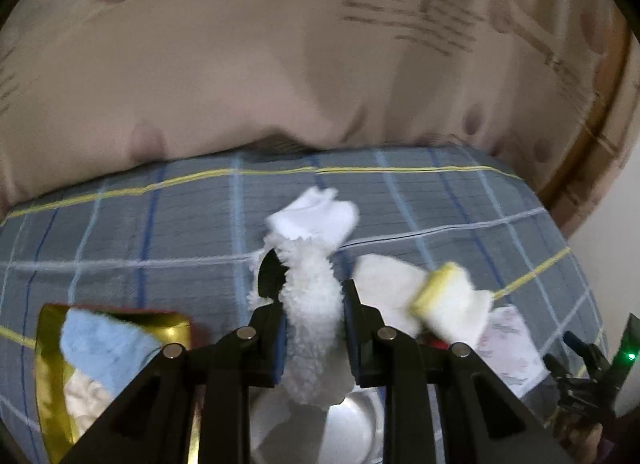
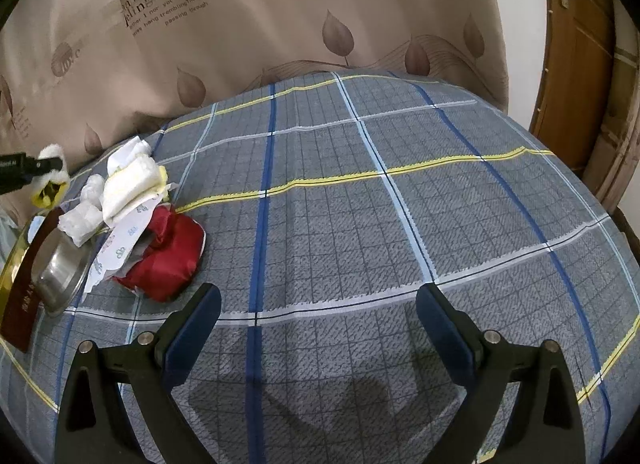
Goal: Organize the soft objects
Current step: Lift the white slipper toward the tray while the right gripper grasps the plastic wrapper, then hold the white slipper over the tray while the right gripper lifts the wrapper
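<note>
My left gripper point(image 1: 310, 280) is shut on a white fluffy cloth point(image 1: 312, 328), which hangs lifted between its pads above a steel bowl point(image 1: 352, 424). A gold box point(image 1: 48, 364) at the lower left holds a blue cloth point(image 1: 100, 340). A yellow-edged white cloth point(image 1: 444, 296) lies to the right. In the right wrist view my right gripper point(image 2: 319, 296) stands open over the bare plaid sheet point(image 2: 440, 203), with nothing between its fingers. The pile of white cloths point(image 2: 128, 183) and a red cloth point(image 2: 172, 260) lie far to its left, with the left gripper point(image 2: 60, 163) beyond them.
The steel bowl point(image 2: 60, 268) and the box's dark red lid point(image 2: 20, 304) sit at the bed's left edge. A patterned white sheet point(image 2: 120, 248) lies across the red cloth. A leaf-print curtain point(image 2: 280, 23) hangs behind the bed, and a wooden door point(image 2: 576, 63) stands at the right.
</note>
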`<state>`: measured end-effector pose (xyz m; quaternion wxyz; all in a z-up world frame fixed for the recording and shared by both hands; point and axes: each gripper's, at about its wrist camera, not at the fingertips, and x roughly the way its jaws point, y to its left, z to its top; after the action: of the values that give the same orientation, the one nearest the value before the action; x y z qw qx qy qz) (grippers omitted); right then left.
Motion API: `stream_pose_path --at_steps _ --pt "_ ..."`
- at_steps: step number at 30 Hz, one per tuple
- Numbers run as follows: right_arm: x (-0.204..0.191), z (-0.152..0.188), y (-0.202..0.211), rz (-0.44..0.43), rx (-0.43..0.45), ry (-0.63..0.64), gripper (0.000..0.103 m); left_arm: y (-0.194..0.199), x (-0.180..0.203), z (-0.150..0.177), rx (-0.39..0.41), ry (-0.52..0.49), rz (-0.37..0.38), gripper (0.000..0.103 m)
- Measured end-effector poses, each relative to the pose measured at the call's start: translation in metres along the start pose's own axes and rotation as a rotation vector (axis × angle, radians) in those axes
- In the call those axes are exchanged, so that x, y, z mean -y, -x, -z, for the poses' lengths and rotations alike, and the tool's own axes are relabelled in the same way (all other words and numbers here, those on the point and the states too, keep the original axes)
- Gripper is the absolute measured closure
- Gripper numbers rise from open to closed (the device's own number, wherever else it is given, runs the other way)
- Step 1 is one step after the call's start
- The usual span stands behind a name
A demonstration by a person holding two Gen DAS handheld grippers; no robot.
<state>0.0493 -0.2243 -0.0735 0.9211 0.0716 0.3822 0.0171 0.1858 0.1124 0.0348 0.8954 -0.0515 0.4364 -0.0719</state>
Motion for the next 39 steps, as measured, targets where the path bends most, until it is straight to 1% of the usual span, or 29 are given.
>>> stream_pose_path --at_steps 4,7,10,13,14,17,19,20,21,22,23,24,27,29,31,33,34,35,36,38,39 --pt "0.000 0.000 -0.001 0.003 -0.005 0.004 0.006 0.005 -0.024 0.011 0.007 0.055 -0.030 0.079" --pt "-0.001 0.000 -0.001 0.005 -0.004 0.005 0.006 0.015 -0.035 0.022 0.027 0.092 -0.028 0.079" --pt "-0.001 0.001 0.005 -0.019 0.027 0.008 0.005 0.024 -0.039 0.032 0.036 0.103 -0.026 0.078" --pt "-0.003 0.001 0.010 -0.050 0.047 0.013 0.005 0.029 -0.040 0.041 0.039 0.098 -0.040 0.078" --pt "-0.004 0.001 0.012 -0.068 0.053 0.006 0.005 0.031 -0.041 0.044 0.040 0.100 -0.040 0.078" --pt "-0.013 -0.004 0.017 -0.182 0.041 -0.026 0.005 0.040 -0.042 0.051 0.054 0.108 -0.042 0.078" --pt "-0.027 -0.009 0.019 -0.238 0.020 -0.001 0.006 0.046 -0.045 0.056 0.058 0.128 -0.029 0.078" --pt "-0.035 -0.012 0.018 -0.248 0.009 0.020 0.008 0.048 -0.046 0.058 0.060 0.135 -0.024 0.078" --pt "-0.041 -0.015 0.017 -0.253 0.004 0.034 0.010 0.051 -0.047 0.060 0.065 0.138 -0.029 0.078" --pt "-0.047 -0.018 0.016 -0.279 -0.006 0.045 0.019 0.054 -0.047 0.062 0.070 0.139 -0.030 0.077" --pt "-0.051 -0.022 0.012 -0.304 -0.026 0.045 0.026 0.057 -0.048 0.064 0.074 0.141 -0.018 0.077" --pt "-0.055 -0.026 0.007 -0.308 -0.048 0.040 0.026 0.060 -0.049 0.066 0.074 0.141 -0.013 0.077" --pt "-0.062 -0.031 -0.004 -0.308 -0.093 0.037 0.032 0.065 -0.052 0.069 0.084 0.140 -0.008 0.077" --pt "-0.065 -0.031 -0.010 -0.297 -0.117 0.028 0.044 0.068 -0.055 0.070 0.089 0.136 -0.017 0.077" --pt "-0.070 -0.030 -0.013 -0.308 -0.135 0.033 0.047 0.069 -0.058 0.070 0.092 0.137 -0.018 0.077" --pt "-0.076 -0.028 -0.015 -0.315 -0.156 0.040 0.056 0.069 -0.061 0.071 0.092 0.142 -0.023 0.077" --pt "-0.078 -0.028 -0.016 -0.332 -0.169 0.036 0.064 0.069 -0.062 0.071 0.091 0.145 -0.020 0.077" --pt "-0.080 -0.027 -0.016 -0.343 -0.172 0.034 0.072 0.069 -0.064 0.072 0.091 0.148 -0.018 0.077" --pt "-0.083 -0.028 -0.014 -0.340 -0.167 0.040 0.076 0.070 -0.065 0.073 0.091 0.150 -0.021 0.077" --pt "-0.086 -0.028 -0.009 -0.345 -0.160 0.051 0.088 0.069 -0.066 0.075 0.088 0.150 -0.021 0.077" --pt "-0.088 -0.029 -0.007 -0.358 -0.162 0.052 0.089 0.069 -0.067 0.076 0.087 0.149 -0.022 0.076"
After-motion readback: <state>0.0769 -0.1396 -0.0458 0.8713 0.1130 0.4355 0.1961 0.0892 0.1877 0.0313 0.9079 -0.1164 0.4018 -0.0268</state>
